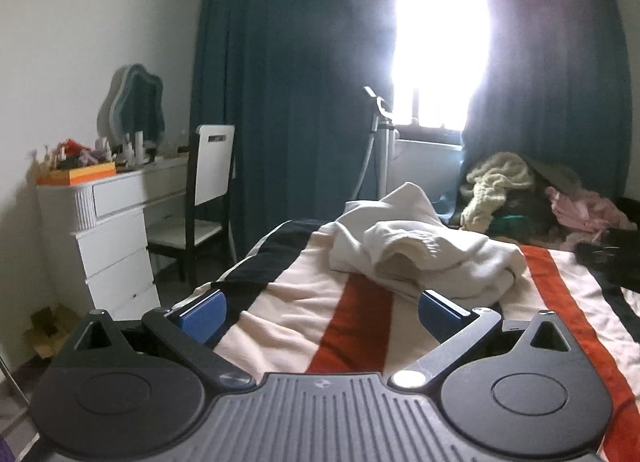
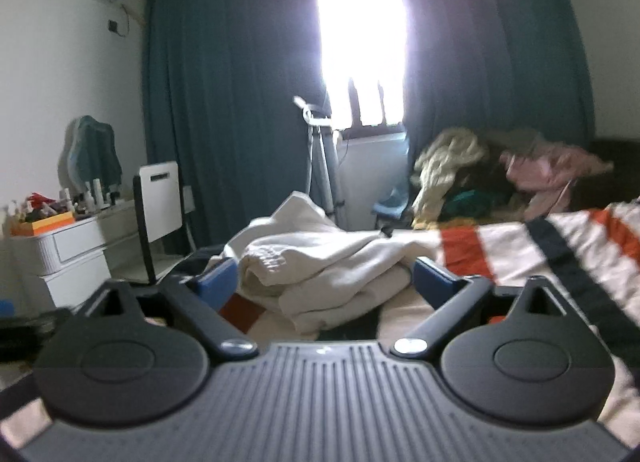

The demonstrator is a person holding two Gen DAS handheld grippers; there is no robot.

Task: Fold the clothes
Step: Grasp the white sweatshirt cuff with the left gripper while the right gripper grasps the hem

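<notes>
Left gripper (image 1: 322, 312): jaws spread wide, holding nothing, over striped bedspread (image 1: 280, 314) | Right gripper (image 2: 322, 280): jaws wide, flanking the garment, grip not closed | Cream garment (image 1: 416, 250): crumpled heap, bed's far end near left edge | Clothes pile (image 1: 532, 198): beyond bed's far right corner

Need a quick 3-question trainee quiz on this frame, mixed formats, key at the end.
1. True or false: the left gripper is shut on the white garment.
2. Which surface does the garment lie on? A) white dresser B) striped blanket C) chair
3. Fill in: the right gripper is open, its fingers either side of the garment's near ____.

Key: 1 false, it is open and short of the cloth; 2 B; 3 edge.
</notes>
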